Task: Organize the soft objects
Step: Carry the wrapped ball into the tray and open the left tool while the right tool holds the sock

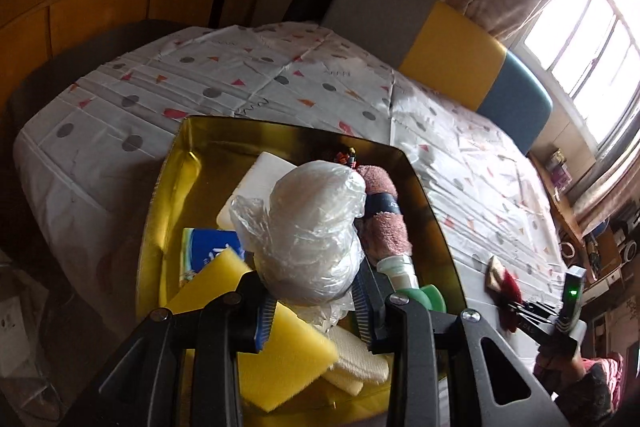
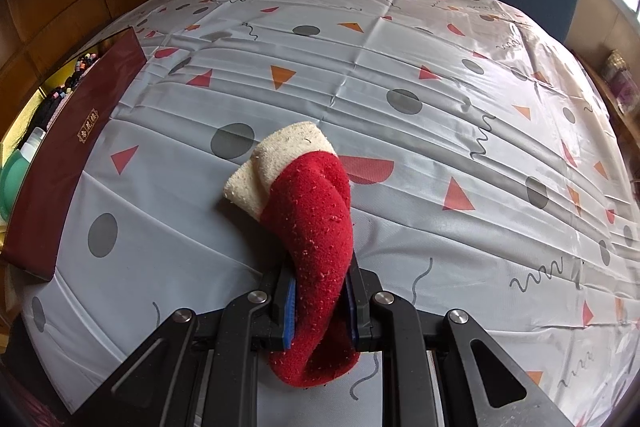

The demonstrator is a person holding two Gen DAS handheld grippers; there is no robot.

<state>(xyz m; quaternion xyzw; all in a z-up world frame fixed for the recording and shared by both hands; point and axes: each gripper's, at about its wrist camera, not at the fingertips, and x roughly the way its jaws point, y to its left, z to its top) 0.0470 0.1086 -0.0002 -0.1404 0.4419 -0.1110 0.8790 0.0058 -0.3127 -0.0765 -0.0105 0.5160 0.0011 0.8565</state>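
Note:
In the left wrist view my left gripper [image 1: 314, 297] is shut on a white soft bundle wrapped in clear plastic [image 1: 316, 223], held above a gold-lined box [image 1: 176, 187]. In the box lie a yellow sponge [image 1: 280, 351], a blue tissue pack [image 1: 208, 251], a white foam block [image 1: 260, 179], a pink rolled towel [image 1: 384, 219] and a white cloth [image 1: 356, 359]. In the right wrist view my right gripper [image 2: 320, 301] is shut on a red sock with a cream cuff [image 2: 316, 211], whose cuff rests on the bedsheet. The sock also shows in the left wrist view [image 1: 506, 281].
The bed has a grey sheet with dots and triangles [image 2: 400, 67]. The box's dark red outer wall [image 2: 68, 155] stands at the left of the right wrist view. A grey, yellow and blue headboard [image 1: 452, 51] is behind. A shelf with clutter [image 1: 592, 239] and a window are at the right.

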